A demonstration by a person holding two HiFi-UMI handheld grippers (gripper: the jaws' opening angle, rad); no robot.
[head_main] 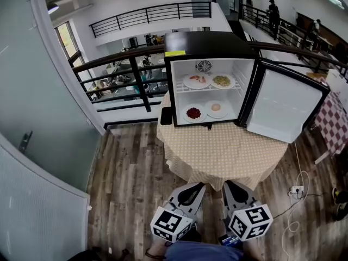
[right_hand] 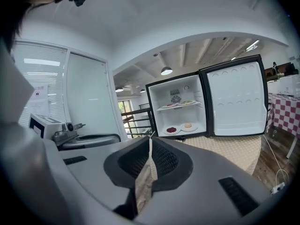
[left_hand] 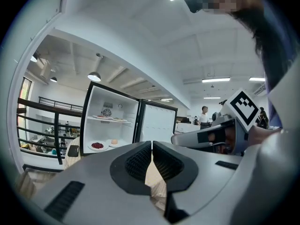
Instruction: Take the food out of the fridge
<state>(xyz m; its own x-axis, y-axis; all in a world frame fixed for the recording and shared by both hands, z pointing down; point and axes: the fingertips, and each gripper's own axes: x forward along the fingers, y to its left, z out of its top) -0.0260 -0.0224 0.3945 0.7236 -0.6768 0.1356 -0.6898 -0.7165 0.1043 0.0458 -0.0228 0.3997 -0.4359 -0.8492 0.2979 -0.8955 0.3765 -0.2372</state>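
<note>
While the left tool (head_main: 197,187) and right tool (head_main: 229,185) are closed, the fridge (head_main: 209,42) holds four food plates (head_main: 194,113).

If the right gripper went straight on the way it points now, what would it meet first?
Probably the cloth-covered table, short of the open fridge; the right gripper tilts slightly down, though depth is unclear.

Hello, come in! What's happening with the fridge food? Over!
Left gripper shut, empty; right gripper shut, empty. Fridge open, four plates of food inside, untouched. Grippers short of the table; nothing blocks the fridge.
</note>
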